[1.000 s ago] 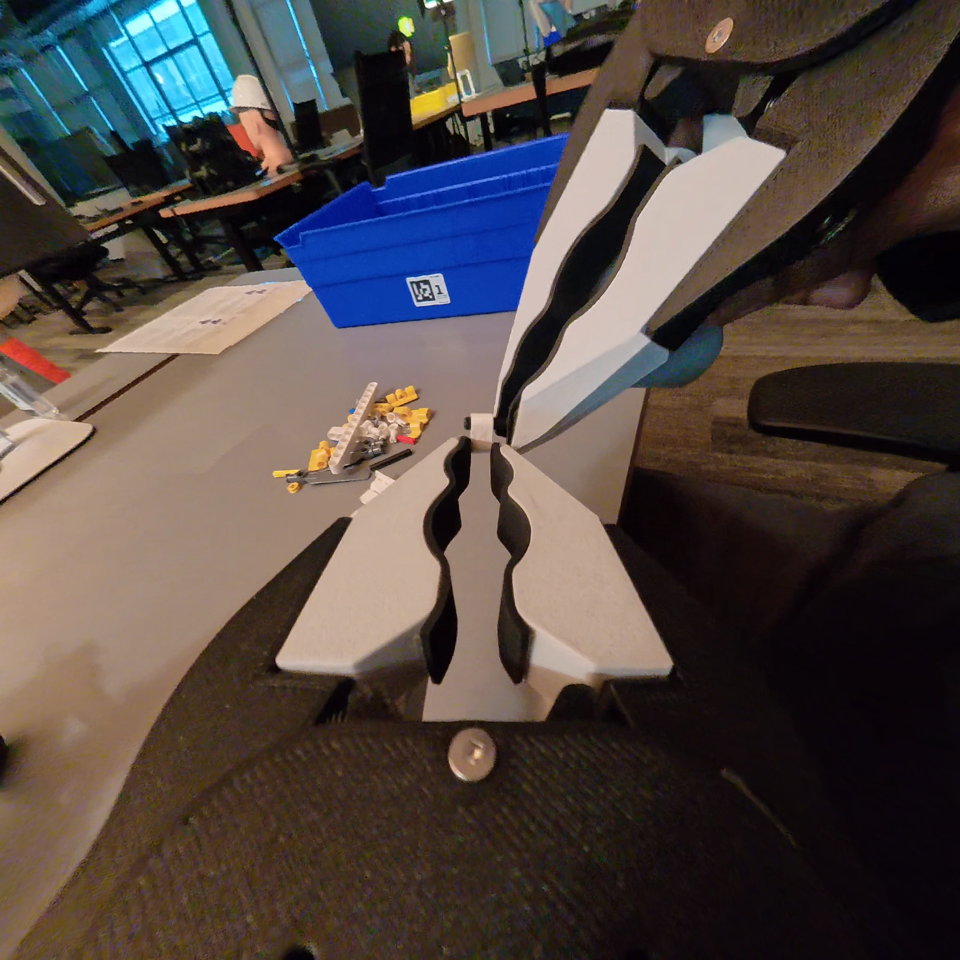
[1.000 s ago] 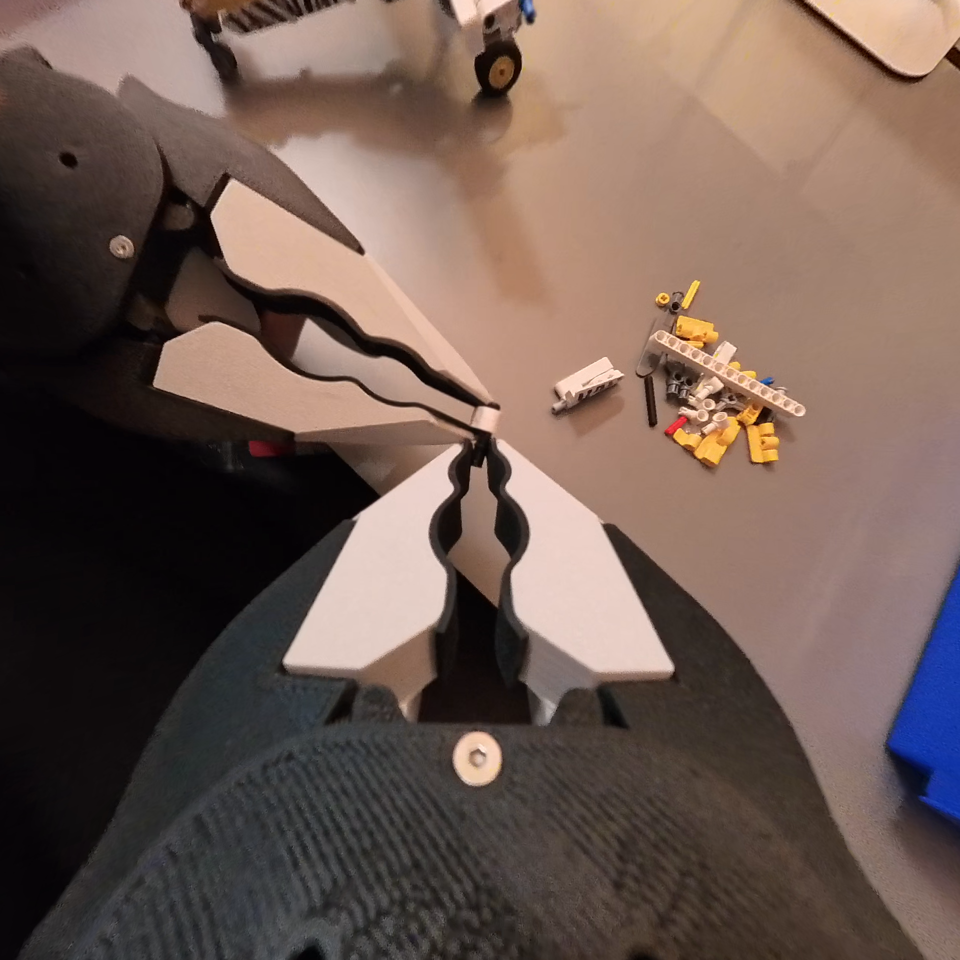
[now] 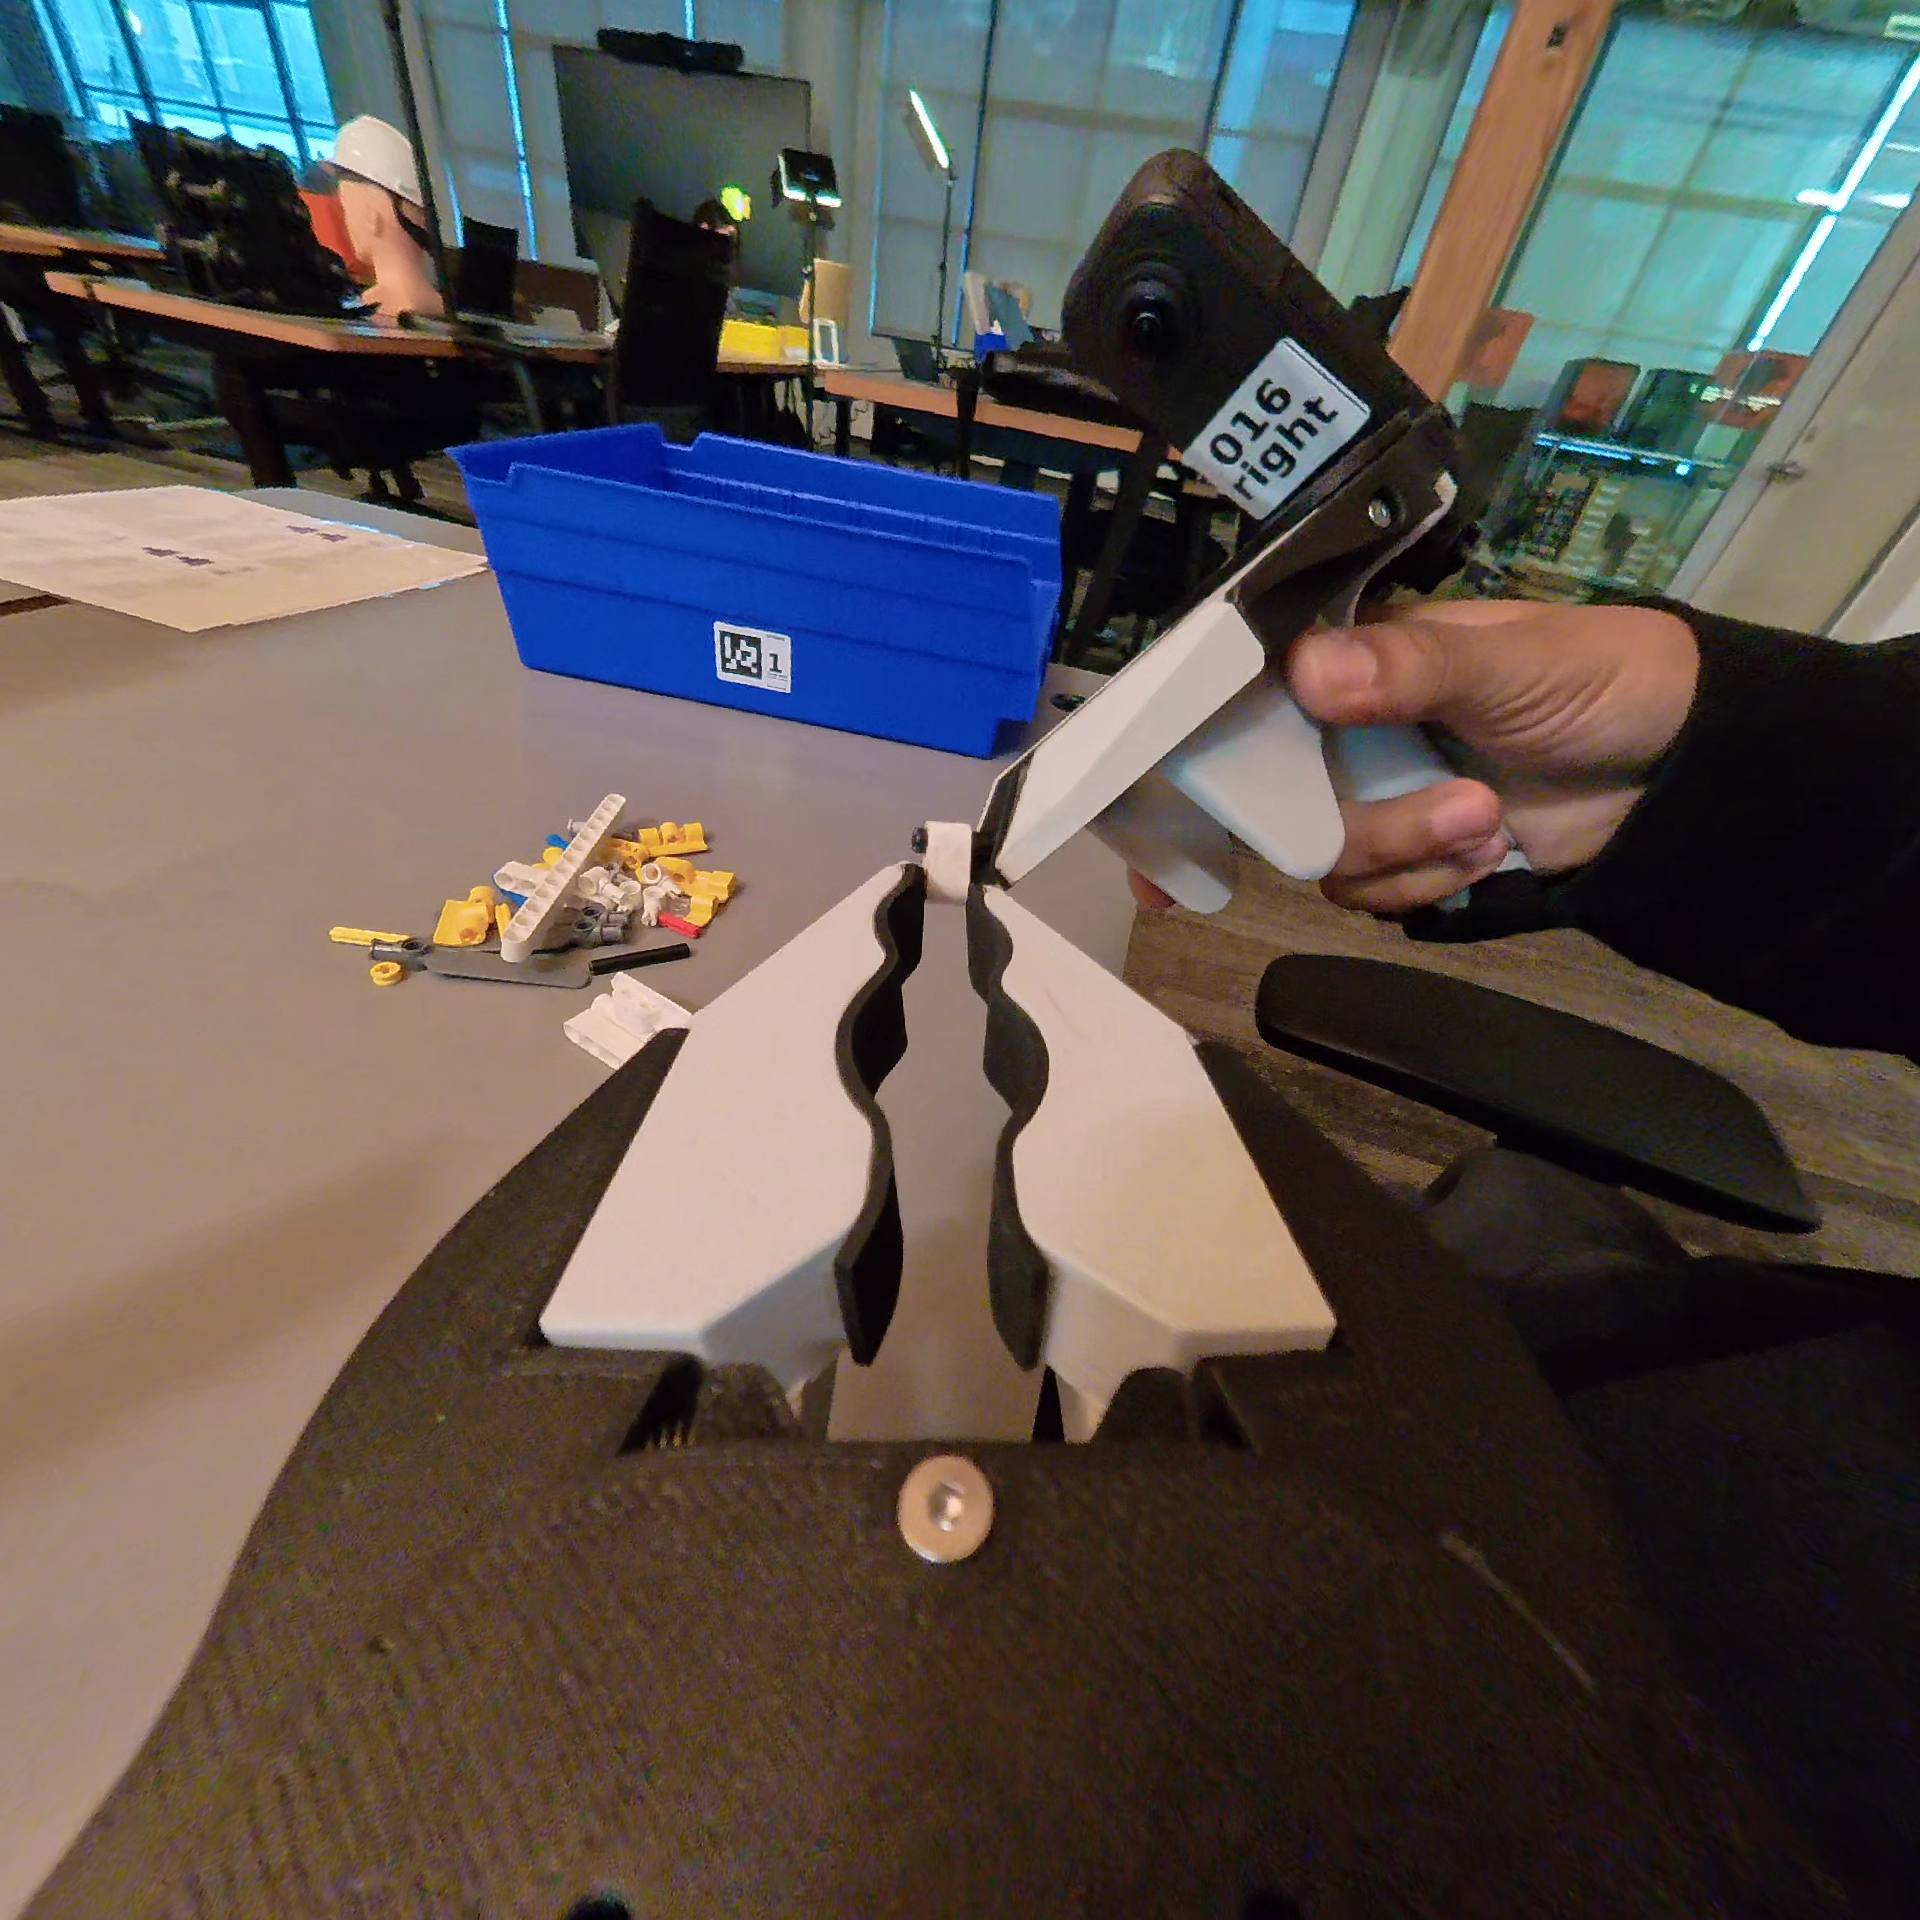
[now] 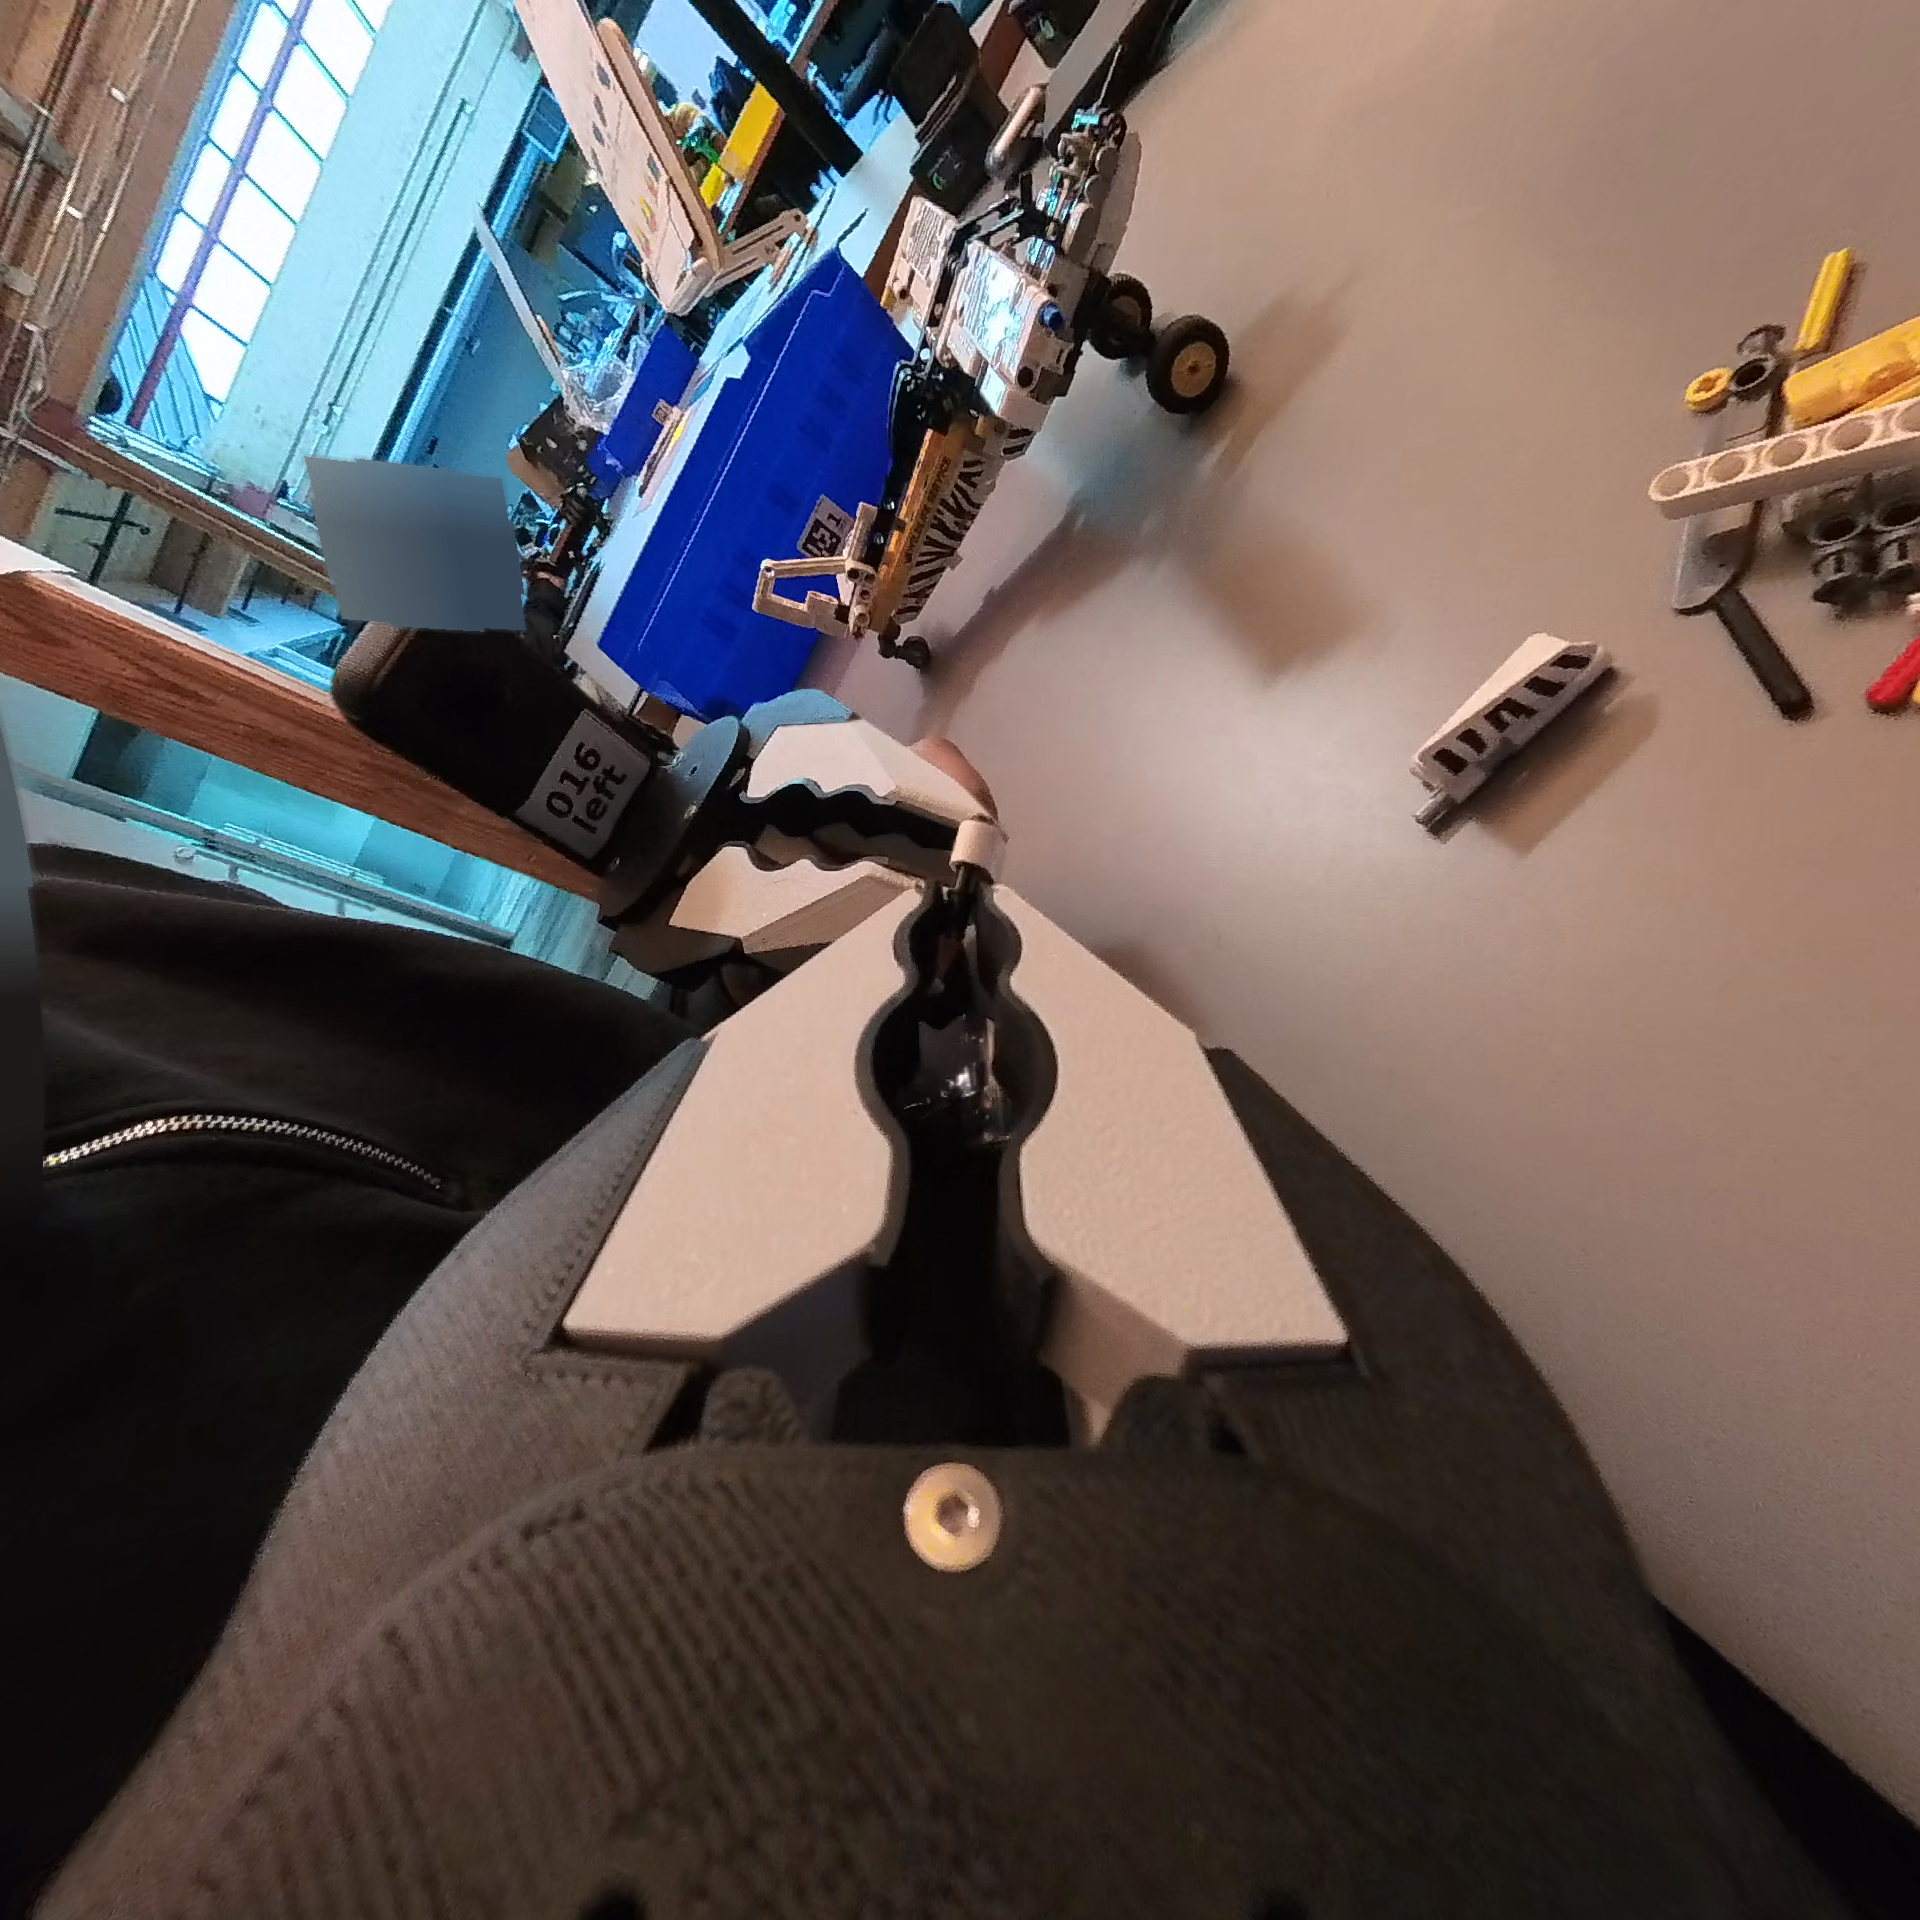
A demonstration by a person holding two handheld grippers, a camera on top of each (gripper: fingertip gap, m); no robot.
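Grey tabletop (image 3: 208, 1039) is seen near its right edge, where a small white bush (image 3: 948, 871) is clamped by the left gripper (image 3: 943, 896). Its black pin (image 4: 966, 899) is pinched by the closed right gripper (image 4: 961, 914). Loose yellow and white parts (image 3: 582, 894) lie just beside, before a blue bin (image 3: 769, 582).

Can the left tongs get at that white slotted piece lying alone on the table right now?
Probably not yet: the left tongs are shut on a small white bushing. The slotted piece lies unobstructed.
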